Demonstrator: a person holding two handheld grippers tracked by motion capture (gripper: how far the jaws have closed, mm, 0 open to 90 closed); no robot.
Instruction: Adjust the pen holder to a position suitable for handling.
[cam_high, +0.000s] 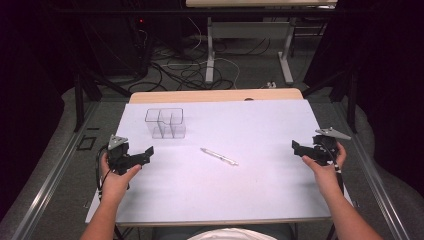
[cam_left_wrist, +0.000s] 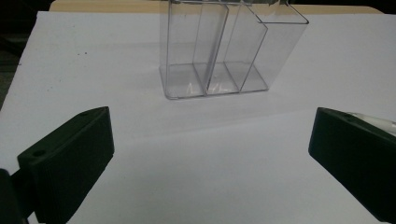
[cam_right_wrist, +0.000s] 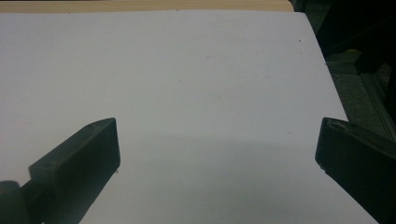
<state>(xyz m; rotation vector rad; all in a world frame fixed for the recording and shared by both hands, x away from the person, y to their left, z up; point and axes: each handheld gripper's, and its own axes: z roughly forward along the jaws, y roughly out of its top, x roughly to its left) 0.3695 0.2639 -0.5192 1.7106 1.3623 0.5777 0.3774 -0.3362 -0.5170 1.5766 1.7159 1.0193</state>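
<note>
Left hand (cam_high: 116, 172) rests at the left edge of the white table surface (cam_high: 260, 190), forearm entering from below. Its black two-jaw left gripper (cam_high: 142, 156) points inward, jaws spread wide, holding nothing. Right hand (cam_high: 325, 162) sits at the right edge; the right gripper (cam_high: 299, 148) likewise gapes, released. The clear plastic compartmented organiser (cam_high: 166, 123) stands upright ahead of the left gripper. A white pen (cam_high: 219, 156) lies mid-table, well apart from both.

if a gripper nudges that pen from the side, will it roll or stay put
The pen looks slim and round, lying flat on the smooth white table, so it would probably roll or skid. It looks light and stiff; a clip, if it has one, might stop the roll, but that is too small to tell.
</note>
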